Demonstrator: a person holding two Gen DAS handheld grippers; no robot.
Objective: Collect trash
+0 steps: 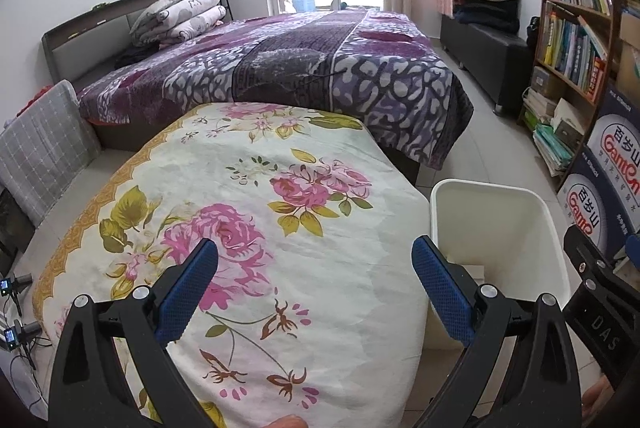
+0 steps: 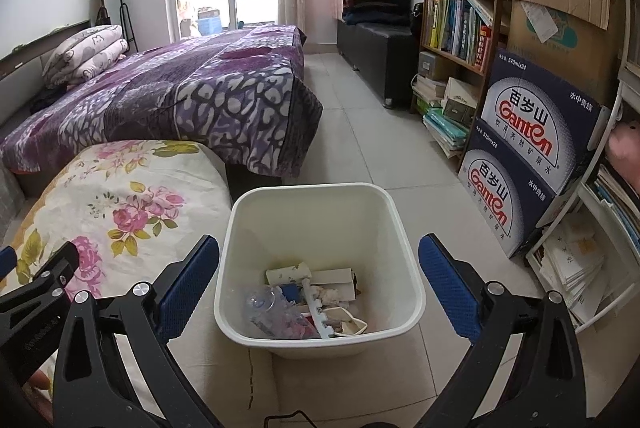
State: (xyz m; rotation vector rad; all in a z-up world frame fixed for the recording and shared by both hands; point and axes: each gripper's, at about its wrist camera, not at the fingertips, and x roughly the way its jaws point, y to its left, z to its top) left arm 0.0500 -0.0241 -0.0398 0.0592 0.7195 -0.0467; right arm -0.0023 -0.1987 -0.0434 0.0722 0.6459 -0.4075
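Observation:
A white plastic bin (image 2: 320,336) stands on the tiled floor in the right wrist view, holding trash (image 2: 312,304): a clear plastic bottle, white card pieces, crumpled paper. My right gripper (image 2: 319,260) hovers above the bin's near rim, open, nothing between its blue pads. In the left wrist view the same bin (image 1: 500,204) is at the right, beside a floral-covered table (image 1: 248,228). My left gripper (image 1: 315,268) is open over the floral cloth, holding nothing. No loose trash shows on the cloth.
A bed with a purple blanket (image 1: 304,68) lies beyond the table. Stacked blue water cartons (image 2: 536,156) and a bookshelf (image 2: 460,20) line the right wall. A black bench (image 2: 380,40) with folded clothes stands farther back. Tiled floor (image 2: 360,132) runs between bed and shelves.

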